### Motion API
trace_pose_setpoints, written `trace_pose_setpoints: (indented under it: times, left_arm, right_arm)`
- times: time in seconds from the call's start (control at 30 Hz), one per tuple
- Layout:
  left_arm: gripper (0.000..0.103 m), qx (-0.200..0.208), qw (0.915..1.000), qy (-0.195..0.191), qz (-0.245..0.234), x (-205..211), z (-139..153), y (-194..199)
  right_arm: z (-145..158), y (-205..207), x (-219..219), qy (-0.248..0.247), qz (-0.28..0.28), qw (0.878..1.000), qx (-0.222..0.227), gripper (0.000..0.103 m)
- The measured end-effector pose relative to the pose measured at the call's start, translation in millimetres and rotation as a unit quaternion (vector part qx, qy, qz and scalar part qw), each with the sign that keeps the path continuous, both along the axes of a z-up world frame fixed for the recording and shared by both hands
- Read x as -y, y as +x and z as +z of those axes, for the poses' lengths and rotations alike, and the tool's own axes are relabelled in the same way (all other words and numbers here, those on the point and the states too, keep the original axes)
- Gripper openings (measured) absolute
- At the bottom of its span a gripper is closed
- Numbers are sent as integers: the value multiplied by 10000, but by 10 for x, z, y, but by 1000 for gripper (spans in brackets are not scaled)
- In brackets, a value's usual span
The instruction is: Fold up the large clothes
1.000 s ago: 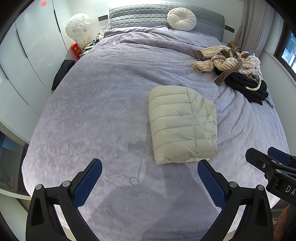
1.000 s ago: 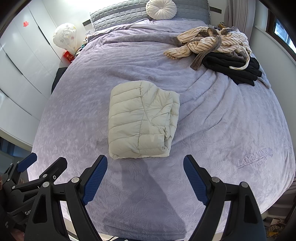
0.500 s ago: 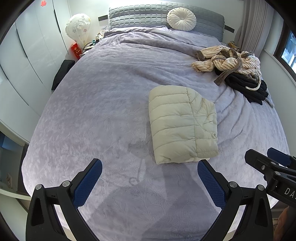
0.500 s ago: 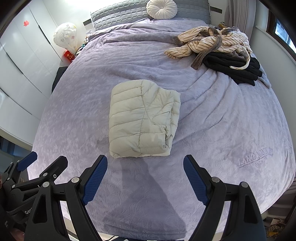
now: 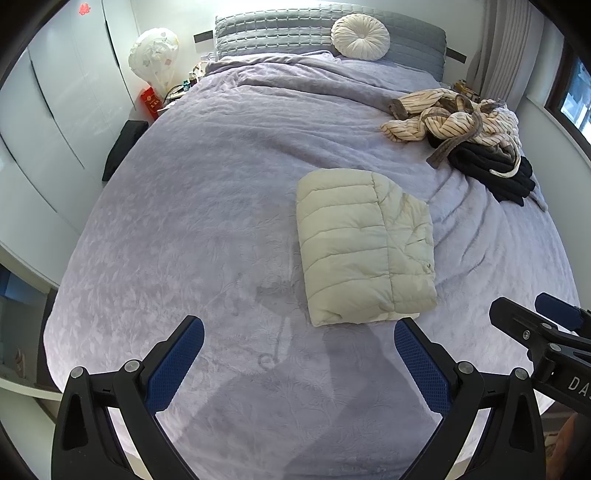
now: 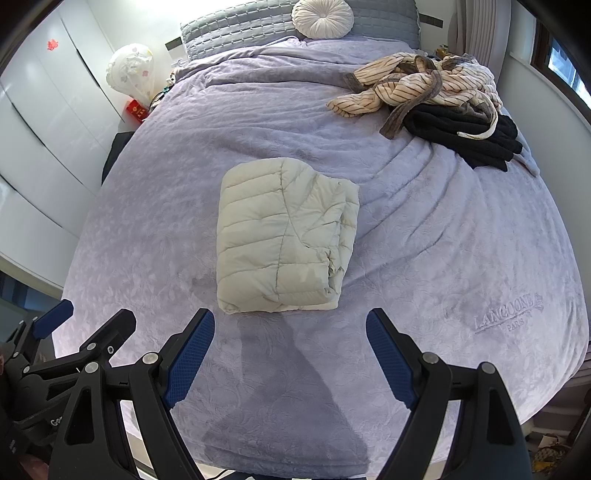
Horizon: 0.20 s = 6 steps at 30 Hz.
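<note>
Blue-padded black fingers frame the lower edge of both wrist views: the left gripper [image 5: 299,347] and the right gripper [image 6: 290,339] hover side by side above the near end of the bed [image 5: 207,206], each with its jaws wide apart and holding nothing. In the left wrist view the right gripper shows at the right edge; in the right wrist view the left gripper shows at the lower left. Two dark shadows fall on the lilac embossed bedspread [image 6: 461,266] just ahead of the jaws. Beyond them, near the middle of the bed, lies the cream quilted down jacket [image 5: 364,247] [image 6: 282,236], folded into a compact rectangular bundle, flat on the bedspread and touched by neither gripper. Its layered folded edges face the right side of the bed. An embossed logo marks the bedspread at the near right corner. Farther back, on the right side of the bed and well apart from the jacket, a striped beige robe [image 6: 417,83] lies crumpled, partly on top of a black garment [image 6: 469,136]. At the far end, a round white cushion [image 5: 360,38] rests against the grey quilted headboard [image 5: 273,29]. White wardrobe doors [image 5: 55,122] stand along the left side of the bed.
</note>
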<state>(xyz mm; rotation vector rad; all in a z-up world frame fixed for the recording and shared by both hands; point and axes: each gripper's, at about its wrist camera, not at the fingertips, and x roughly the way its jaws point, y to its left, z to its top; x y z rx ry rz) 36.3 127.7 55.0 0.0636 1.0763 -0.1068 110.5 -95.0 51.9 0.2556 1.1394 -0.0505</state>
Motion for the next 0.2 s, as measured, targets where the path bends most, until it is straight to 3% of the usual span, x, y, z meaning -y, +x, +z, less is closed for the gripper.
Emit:
trace_pose_setpoints:
  times: [0.2]
  left_arm:
    - [103, 15, 10000, -27, -58, -4, 5, -1]
  right_arm:
    - [-12, -35, 15, -1, -10, 10000, -11, 86]
